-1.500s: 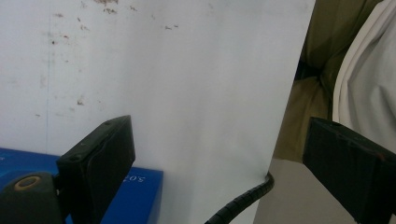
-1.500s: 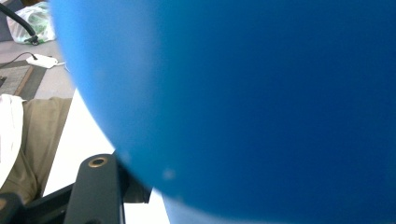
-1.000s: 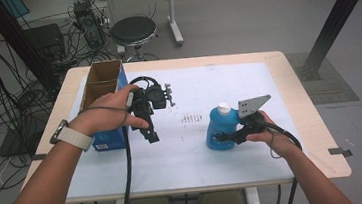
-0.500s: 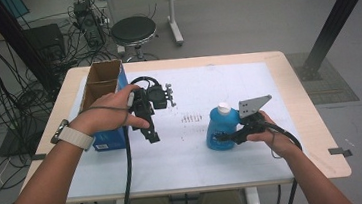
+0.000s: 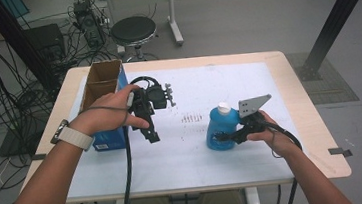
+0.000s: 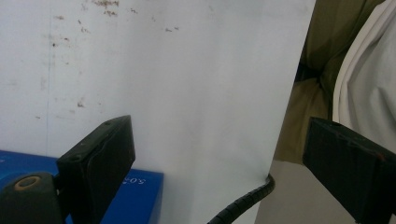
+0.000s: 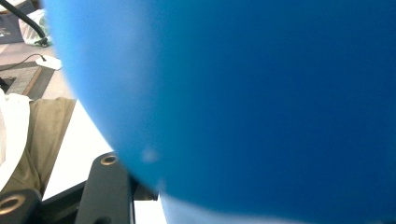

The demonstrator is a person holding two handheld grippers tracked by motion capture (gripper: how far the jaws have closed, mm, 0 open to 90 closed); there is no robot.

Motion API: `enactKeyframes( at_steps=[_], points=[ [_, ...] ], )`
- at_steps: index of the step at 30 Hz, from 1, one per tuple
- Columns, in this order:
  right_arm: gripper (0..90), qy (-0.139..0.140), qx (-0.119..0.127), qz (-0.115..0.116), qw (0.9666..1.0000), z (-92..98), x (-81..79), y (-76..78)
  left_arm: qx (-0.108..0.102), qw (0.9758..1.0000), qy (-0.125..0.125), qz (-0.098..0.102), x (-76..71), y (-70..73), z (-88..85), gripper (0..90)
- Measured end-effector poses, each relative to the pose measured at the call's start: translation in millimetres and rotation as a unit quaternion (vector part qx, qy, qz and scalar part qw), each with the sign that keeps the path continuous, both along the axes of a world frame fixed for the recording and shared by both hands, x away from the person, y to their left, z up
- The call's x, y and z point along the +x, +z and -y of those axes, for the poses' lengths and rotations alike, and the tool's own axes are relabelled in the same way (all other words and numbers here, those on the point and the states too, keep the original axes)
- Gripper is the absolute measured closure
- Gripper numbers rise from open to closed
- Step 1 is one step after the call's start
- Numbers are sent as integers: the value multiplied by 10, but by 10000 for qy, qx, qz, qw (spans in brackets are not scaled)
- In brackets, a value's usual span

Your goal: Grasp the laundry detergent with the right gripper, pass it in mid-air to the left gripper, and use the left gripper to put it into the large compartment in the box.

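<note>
Two tongs: right tongs (image 5: 221, 138), jaws just closed, grip the upright blue plastic bottle (image 5: 220, 127), ready for lifting; left tongs (image 5: 150, 133) hang open above the tabletop (image 5: 227, 80).

Round blue plastic bottle with white cap (image 7: 243, 93) is a blur in the right gripper view, cut off at the top, right and bottom edges. One black jaw hidden behind it. Blue box (image 6: 140, 196) cropped at the bottom of the left gripper view.

Counted on the table (image 5: 297, 75): one blue bottle (image 5: 220, 128), one open cardboard box (image 5: 100, 82) at the left edge, one white sheet (image 5: 217, 86), and two grippers, the left gripper (image 5: 150, 130) and the right gripper (image 5: 222, 138).
</note>
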State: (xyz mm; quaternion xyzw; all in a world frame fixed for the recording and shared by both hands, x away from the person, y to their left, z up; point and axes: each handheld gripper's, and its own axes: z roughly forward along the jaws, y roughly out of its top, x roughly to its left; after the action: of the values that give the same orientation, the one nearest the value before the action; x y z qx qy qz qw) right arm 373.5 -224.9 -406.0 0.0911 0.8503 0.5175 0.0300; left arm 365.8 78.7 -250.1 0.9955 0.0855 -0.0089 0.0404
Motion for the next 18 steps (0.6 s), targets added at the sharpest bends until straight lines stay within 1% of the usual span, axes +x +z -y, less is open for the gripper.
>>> enactKeyframes(
  at_steps=[7,18],
  points=[
    [431,8,-21,-12,10000,-1,3,3,-34,10000,1,10,3,-5,-4,98],
    [430,12,-39,-18,10000,-4,3,7,-31,10000,18,14,-4,4,-15,98]
  ],
)
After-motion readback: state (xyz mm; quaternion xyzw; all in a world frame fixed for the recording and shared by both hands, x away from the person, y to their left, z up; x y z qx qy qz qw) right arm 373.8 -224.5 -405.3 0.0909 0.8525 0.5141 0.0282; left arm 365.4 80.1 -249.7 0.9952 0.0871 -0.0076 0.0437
